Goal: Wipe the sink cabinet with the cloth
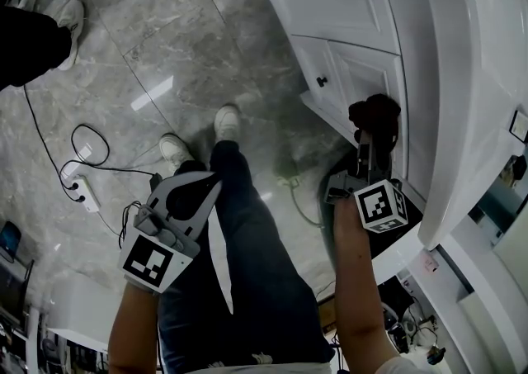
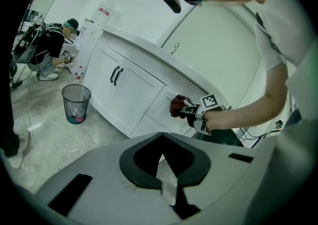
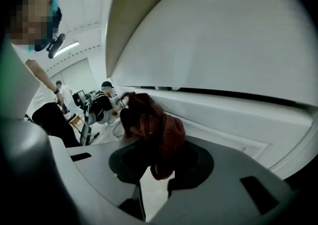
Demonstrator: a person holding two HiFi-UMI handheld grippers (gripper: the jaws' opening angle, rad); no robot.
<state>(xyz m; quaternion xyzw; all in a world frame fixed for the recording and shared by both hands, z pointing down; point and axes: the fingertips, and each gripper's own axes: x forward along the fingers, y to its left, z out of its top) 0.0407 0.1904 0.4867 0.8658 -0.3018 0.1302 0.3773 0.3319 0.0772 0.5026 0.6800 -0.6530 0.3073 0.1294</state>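
Observation:
A dark red cloth [image 1: 375, 112] is bunched against the white sink cabinet [image 1: 363, 75], on the door panel under the countertop edge. My right gripper [image 1: 369, 145] is shut on it and points at the door. In the right gripper view the cloth [image 3: 154, 124] hangs from the right gripper [image 3: 154, 155], right in front of the cabinet face [image 3: 223, 114]. My left gripper [image 1: 210, 191] hangs low over my leg, away from the cabinet, its jaws together and holding nothing. In the left gripper view, past the left gripper [image 2: 163, 144], I see the cloth [image 2: 177, 105] pressed on the cabinet [image 2: 129, 85].
A power strip [image 1: 82, 191] with cables lies on the marble floor to the left. My feet [image 1: 227, 120] stand close to the cabinet base. A mesh bin [image 2: 76, 102] stands by the cabinet's far end, near a crouching person [image 2: 52, 50]. Another person's shoe [image 1: 70, 21] shows at top left.

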